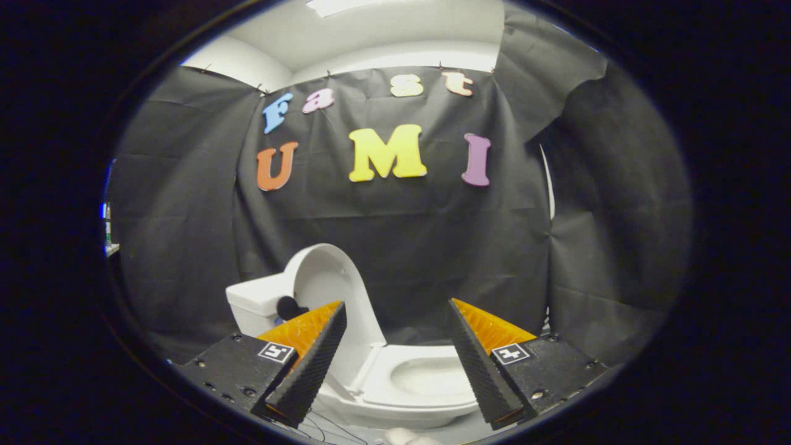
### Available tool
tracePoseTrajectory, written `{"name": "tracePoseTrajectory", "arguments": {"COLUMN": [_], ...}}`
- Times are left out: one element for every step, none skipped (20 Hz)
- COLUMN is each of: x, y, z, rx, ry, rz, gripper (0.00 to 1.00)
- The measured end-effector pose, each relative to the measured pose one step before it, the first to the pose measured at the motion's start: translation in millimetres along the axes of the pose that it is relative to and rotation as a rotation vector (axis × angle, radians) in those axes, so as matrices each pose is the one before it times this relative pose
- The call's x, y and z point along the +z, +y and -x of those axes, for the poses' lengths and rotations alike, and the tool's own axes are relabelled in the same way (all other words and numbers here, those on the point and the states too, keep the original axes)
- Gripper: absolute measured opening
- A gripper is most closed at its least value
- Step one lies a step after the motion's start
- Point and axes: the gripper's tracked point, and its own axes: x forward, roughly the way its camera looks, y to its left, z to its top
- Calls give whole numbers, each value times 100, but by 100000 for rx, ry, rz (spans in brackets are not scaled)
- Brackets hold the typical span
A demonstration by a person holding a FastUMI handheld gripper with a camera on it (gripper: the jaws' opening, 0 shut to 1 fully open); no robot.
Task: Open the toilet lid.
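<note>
oval glossy lid [330, 290] upright; gripper [395, 321] fingers apart.

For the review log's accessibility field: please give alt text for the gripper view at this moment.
A white toilet's lid stands raised against the tank, leaving the seat and bowl exposed. The gripper is open and holds nothing, its fingers spread either side of the seat, with black cloth behind the toilet.

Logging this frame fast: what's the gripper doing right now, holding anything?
gripper: open, holding nothing; its fingers are spread apart, with the toilet lid already raised beyond them.
</note>
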Motion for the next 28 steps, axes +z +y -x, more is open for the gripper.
{"name": "tracePoseTrajectory", "arguments": {"x": [-889,-673,-502,-422,-226,-401,-197,-171,-26,-134,-54,-195,-103,-83,174,-40,36,-82,187,114,12,-133,35,4,61,24,-34,-26], "y": [-1171,-1203,-1069,-983,-698,-640,-457,-433,-243,-254,-243,-338,-224,-333,-187,-153,-139,-200,-229,-288,-229,-119,-59,85,72,-4,128,73], "z": [65,55,-33,9,73,-71,-65,116,28,30,39,27,26,17,71,43,77,71,-11,76,2,118,66,66,52,-12,84,17], "rx": [-1610,-1889,-1842,-1650,-1108,-1103,-826,-538,-198,-419,-648,-646,-745,-1066,-436,-495,-344,-313,-645,-990,-711,-400,-124,110,90,135,277,324], "ry": [1382,717,-116,-3,-264,48,241,54,-365,-150,-123,84,323,-252,-603,259,498,409,-150,-338,45,375,248,-134,-215,-54,16,101], "rz": [-817,-469,-265,143,149,74,-138,-271,-254,9,340,935,1520,1470,969,301,-218,-296,-369,-181,-82,-192,-193,-91,143,340,344,202], "gripper": [100,100,100,100,100,100,100,100,100,100,100,100,100,100,100,100,100,100,100,100,100,100,100,100,100,100,100,100]}}
